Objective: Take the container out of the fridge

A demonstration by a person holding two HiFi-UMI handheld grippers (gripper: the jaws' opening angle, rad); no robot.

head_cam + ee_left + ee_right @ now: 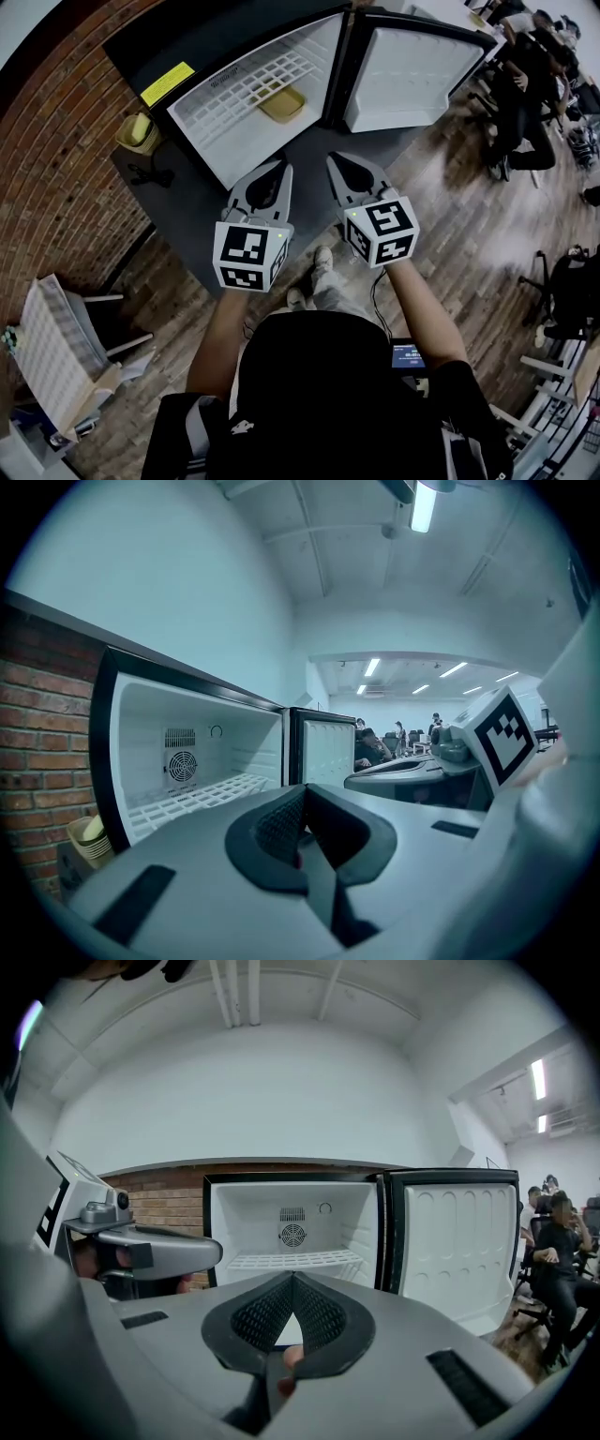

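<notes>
Open fridge (234,141), yellow label (167,82) on its top, writing unreadable, yellow container (281,101) on shelf inside fridge, left gripper (280,169) and right gripper (335,161) before fridge, both closed, empty.

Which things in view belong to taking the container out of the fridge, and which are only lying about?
For the job: black fridge with white inside; its open door; yellow shallow container on the wire shelf; left gripper and right gripper, jaws shut, empty.
Lying about: stack of pale yellow bowls beside the fridge; yellow sticker on its top; seated people.
</notes>
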